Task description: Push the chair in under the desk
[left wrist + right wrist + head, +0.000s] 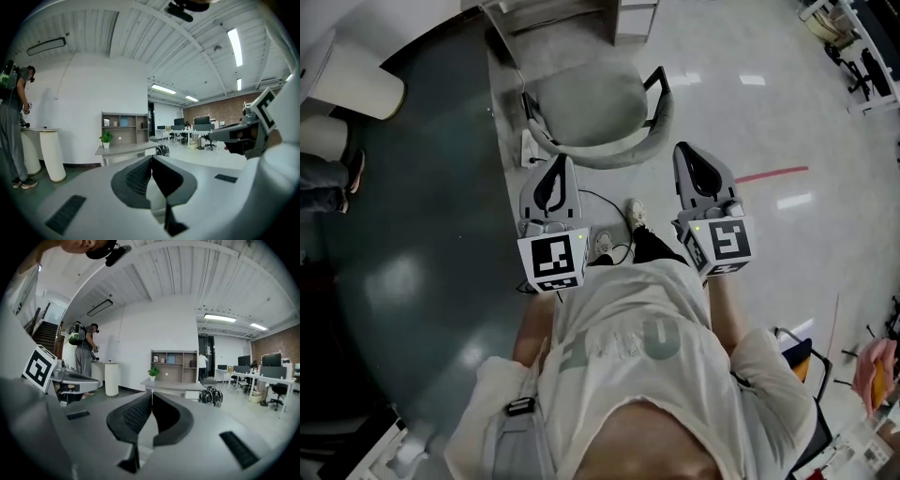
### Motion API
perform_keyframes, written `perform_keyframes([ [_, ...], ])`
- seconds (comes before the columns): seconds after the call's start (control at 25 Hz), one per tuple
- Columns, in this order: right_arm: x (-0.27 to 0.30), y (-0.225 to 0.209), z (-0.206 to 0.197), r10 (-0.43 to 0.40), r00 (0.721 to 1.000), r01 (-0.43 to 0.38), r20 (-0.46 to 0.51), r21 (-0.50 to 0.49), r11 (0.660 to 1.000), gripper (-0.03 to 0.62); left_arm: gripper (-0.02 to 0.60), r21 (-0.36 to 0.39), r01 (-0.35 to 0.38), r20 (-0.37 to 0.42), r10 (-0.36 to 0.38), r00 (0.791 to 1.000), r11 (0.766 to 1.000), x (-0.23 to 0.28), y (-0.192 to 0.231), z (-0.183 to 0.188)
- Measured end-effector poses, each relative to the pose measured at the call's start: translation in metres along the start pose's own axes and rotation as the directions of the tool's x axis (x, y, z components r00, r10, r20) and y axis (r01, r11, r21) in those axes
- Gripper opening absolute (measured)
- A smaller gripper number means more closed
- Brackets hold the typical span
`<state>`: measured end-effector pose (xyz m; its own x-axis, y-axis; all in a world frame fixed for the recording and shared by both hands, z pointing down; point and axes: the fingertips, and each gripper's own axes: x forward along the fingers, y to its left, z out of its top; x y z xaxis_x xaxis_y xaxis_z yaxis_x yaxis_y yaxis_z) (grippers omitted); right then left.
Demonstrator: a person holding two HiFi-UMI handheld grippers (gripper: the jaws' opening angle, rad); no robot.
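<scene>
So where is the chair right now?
In the head view, the grey chair sits top centre, just beyond the left gripper and right gripper, with the desk behind it.

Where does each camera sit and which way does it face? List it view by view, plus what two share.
Head view: on the person's head, looking steeply down at the chair; shirt, left gripper and right gripper show.
Left gripper view: on that gripper, facing along its shut jaws toward the desk; the right gripper shows at right.
Right gripper view: the same, shut jaws; the left gripper shows at left.
Shared: both gripper views show the desk, plant and shelf.
</scene>
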<state>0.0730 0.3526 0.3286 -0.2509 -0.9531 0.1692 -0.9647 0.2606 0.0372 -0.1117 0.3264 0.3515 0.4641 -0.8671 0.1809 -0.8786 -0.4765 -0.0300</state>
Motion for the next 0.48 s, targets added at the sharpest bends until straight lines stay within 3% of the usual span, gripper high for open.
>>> perform_keyframes([
  [0.28,0.033,-0.024,-0.006,0.114,0.994,-0.114,-0.003,-0.038,0.993,0.02,0.015,0.028,0.006,-0.098,-0.003,0.995,1.0,0.041,-0.022,-0.019],
  [0.44,0.052,-0.031,-0.023,0.229,0.971,-0.232,-0.063,-0.052,0.971,0.023,0.018,0.095,0.078,-0.197,-0.058,0.979,0.992,0.069,-0.042,-0.039],
  [0.48,0.058,-0.029,-0.028,0.262,0.961,-0.268,-0.084,-0.064,0.961,0.061,0.048,0.13,0.111,-0.238,-0.078,0.968,0.985,0.076,-0.047,-0.048],
])
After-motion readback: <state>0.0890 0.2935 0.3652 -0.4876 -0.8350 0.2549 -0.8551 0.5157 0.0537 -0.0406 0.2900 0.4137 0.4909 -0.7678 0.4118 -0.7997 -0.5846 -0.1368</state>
